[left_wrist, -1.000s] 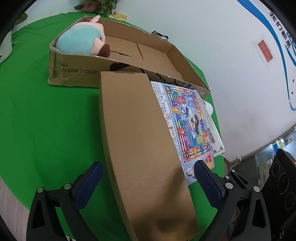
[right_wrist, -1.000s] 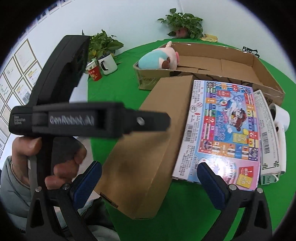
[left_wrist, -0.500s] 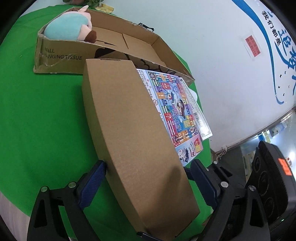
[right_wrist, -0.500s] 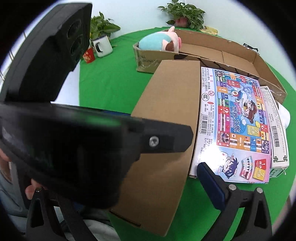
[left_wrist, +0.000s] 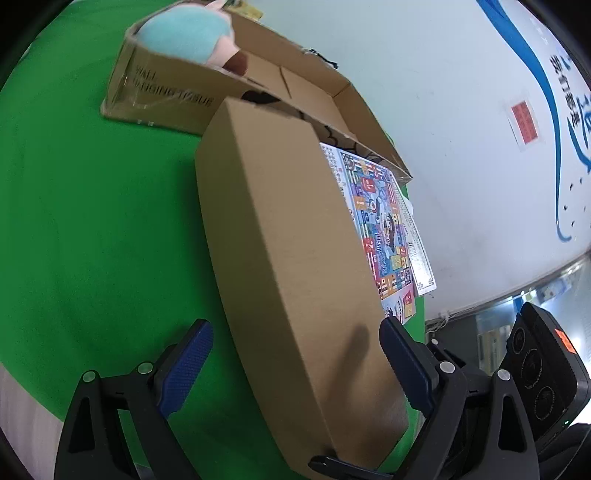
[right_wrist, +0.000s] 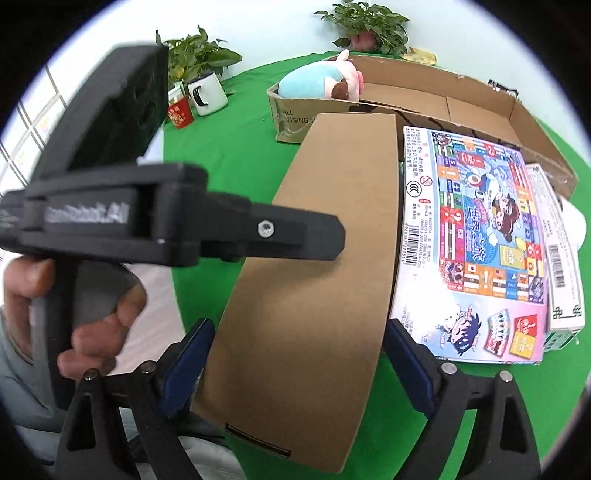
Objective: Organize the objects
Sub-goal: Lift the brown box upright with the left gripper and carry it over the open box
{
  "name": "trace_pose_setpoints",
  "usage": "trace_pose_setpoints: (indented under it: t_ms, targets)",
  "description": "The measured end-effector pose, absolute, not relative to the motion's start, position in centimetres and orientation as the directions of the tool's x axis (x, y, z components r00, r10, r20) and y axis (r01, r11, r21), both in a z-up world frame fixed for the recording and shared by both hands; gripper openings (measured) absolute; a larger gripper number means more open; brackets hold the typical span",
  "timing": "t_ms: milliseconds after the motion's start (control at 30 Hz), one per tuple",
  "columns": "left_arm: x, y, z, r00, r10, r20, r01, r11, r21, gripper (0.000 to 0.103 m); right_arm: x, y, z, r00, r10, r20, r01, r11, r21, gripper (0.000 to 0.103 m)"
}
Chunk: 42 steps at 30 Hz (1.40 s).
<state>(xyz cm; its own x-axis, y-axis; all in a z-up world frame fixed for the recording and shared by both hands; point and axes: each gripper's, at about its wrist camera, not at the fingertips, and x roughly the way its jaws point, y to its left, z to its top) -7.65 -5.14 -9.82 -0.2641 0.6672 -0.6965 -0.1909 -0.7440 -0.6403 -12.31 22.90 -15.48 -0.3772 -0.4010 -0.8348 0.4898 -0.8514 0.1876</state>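
A long flat brown cardboard box (left_wrist: 291,258) (right_wrist: 325,240) lies on the green table, its near end between both grippers' jaws. My left gripper (left_wrist: 295,350) straddles it. Its right pad (left_wrist: 402,362) sits at the box's edge, while a strip of green shows between its left pad (left_wrist: 188,363) and the box. My right gripper (right_wrist: 297,350) is closing on the same end, and both blue pads (right_wrist: 188,354) touch the box's sides. A hand (right_wrist: 92,332) holds the left gripper's body across the right wrist view.
A colourful board game box (right_wrist: 476,236) (left_wrist: 380,229) lies against the brown box, with a white narrow box (right_wrist: 561,258) beyond. Behind stands a large open carton (right_wrist: 461,107) holding a plush toy (right_wrist: 317,83). Mug (right_wrist: 207,92), red pack (right_wrist: 180,114) and plants (right_wrist: 365,22) sit far back.
Both grippers came down around the near end of the brown box and their jaws narrowed. The left gripper's body swung lower across the right wrist view.
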Motion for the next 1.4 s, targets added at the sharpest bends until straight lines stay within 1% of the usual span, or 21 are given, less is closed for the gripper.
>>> trace_pose_setpoints:
  t_ms: [167,200,300,367,600,767,800,1100,1167,1400]
  targets:
    - [-7.4,-5.1,-10.7,-0.240,0.679,-0.694,-0.185,-0.733,-0.654,0.091,-12.1,23.9,-15.4,-0.325,-0.481,-0.814,0.495,-0.820,0.286,0.091]
    - [-7.3,-5.0,-10.8,-0.246,0.677,-0.694,-0.181,-0.735,-0.653,0.089,-12.2,24.2,-15.4,-0.309,-0.504,-0.806,0.492,-0.810,0.318,0.091]
    - [-7.1,-4.7,-11.1,-0.249,0.652,-0.717,-0.169,-0.758,-0.630,0.088,-12.4,24.5,-15.7,-0.262,-0.555,-0.790,0.471,-0.788,0.397,0.091]
    - [-6.8,-4.7,-10.5,-0.271,0.647,-0.713,-0.185,-0.762,-0.621,0.087,-12.4,25.0,-15.7,-0.258,-0.567,-0.782,0.463,-0.783,0.415,0.090]
    - [-6.4,-4.9,-5.9,-0.381,0.623,-0.683,-0.263,-0.782,-0.566,0.087,-11.4,25.6,-12.7,-0.344,-0.588,-0.732,0.518,-0.769,0.374,0.090]
    - [-7.9,-4.3,-2.6,-0.447,0.610,-0.655,-0.312,-0.792,-0.524,0.087,-12.2,26.1,-10.2,-0.416,-0.583,-0.698,0.528,-0.780,0.336,0.089]
    - [-8.3,-4.1,-1.9,-0.456,0.611,-0.647,-0.324,-0.791,-0.519,0.087,-13.0,26.3,-9.0,-0.429,-0.583,-0.690,0.528,-0.781,0.333,0.089]
    - [-11.6,-1.1,3.4,-0.527,0.601,-0.600,-0.419,-0.799,-0.432,0.087,-16.5,26.0,-4.5,-0.571,-0.519,-0.636,0.495,-0.836,0.237,0.086]
    - [-12.7,0.1,4.5,-0.543,0.600,-0.588,-0.424,-0.800,-0.424,0.087,-17.8,25.3,-4.1,-0.590,-0.510,-0.626,0.492,-0.842,0.223,0.086]
    - [-17.0,0.5,7.6,-0.572,0.599,-0.560,-0.420,-0.801,-0.427,0.086,-19.8,25.0,-2.1,-0.615,-0.506,-0.605,0.497,-0.844,0.200,0.085]
